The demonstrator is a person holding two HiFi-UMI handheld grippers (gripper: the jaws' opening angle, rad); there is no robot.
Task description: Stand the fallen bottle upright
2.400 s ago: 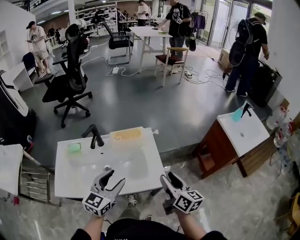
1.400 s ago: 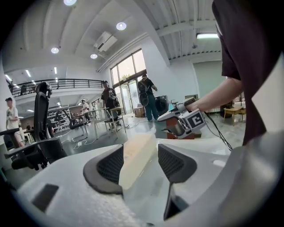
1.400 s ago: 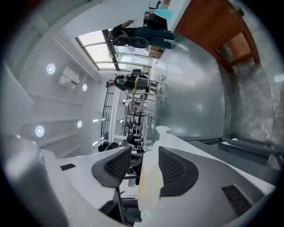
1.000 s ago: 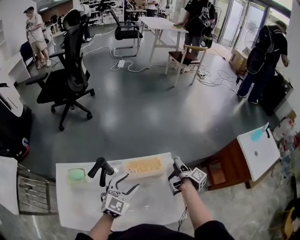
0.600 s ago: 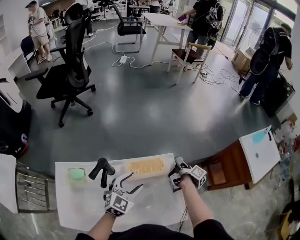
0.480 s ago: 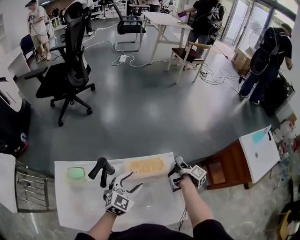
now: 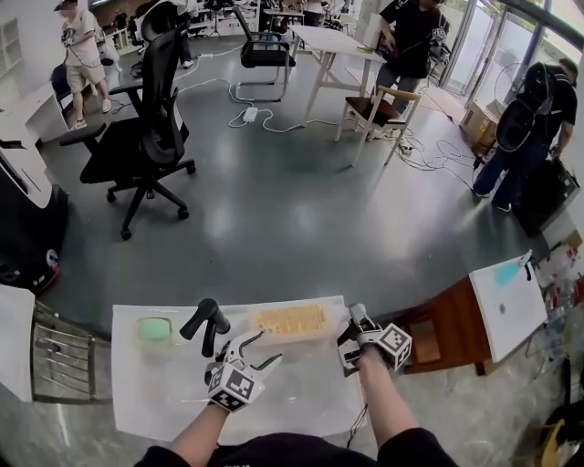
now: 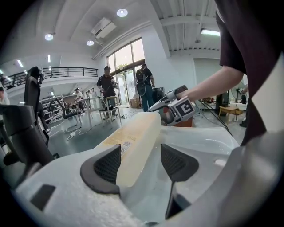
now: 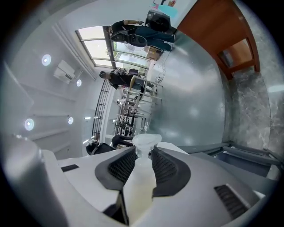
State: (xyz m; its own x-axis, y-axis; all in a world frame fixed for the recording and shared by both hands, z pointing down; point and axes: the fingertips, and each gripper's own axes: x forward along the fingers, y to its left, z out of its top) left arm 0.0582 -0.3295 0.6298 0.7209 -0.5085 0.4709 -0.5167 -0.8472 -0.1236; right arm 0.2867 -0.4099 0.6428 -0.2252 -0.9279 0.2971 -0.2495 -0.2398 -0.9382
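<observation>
With jaws just closing, pinching the neck of the fallen bottle (image 7: 290,321) in right gripper (image 9: 143,163). With jaws just opening wide, loosely straddling its body in left gripper (image 8: 141,162).

Polished grey floor (image 7: 301,210) fills the middle; white cables (image 7: 429,155) trail across it at far right; black office chair (image 7: 151,137) stands far left; white table (image 7: 333,41) and wooden chair (image 7: 374,114) sit farther back, with people standing near them; glazed doors (image 7: 474,36) far right; near right, white basin top (image 7: 506,306) on brown wooden cabinet (image 7: 433,333); pale stone tiles (image 7: 474,410) under it; round ceiling lights (image 8: 121,13) lit.
</observation>
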